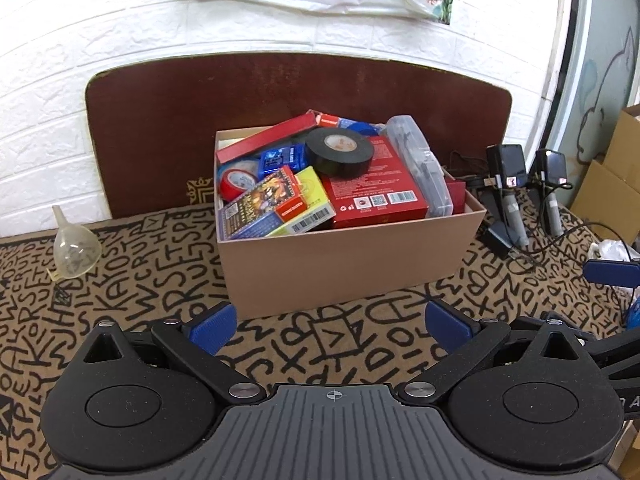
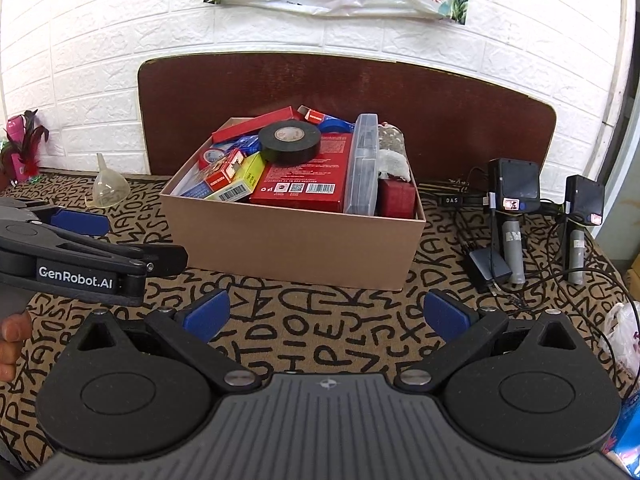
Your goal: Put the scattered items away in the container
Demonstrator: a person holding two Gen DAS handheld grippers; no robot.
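Cardboard box (image 1: 352, 264) packed full; one black tape roll (image 1: 338, 151) on top; one funnel (image 1: 76, 248) outside; both tongs (image 1: 330, 326) (image 2: 328, 316) wide, empty.

Cardboard box (image 1: 348, 264) — heaped full, black tape roll (image 1: 337, 151) on top.

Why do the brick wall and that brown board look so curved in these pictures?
Fisheye distortion: in the left wrist view the brown board arches over the box; in the right wrist view the wall bows likewise. Both views are evenly lit, without strong glare.
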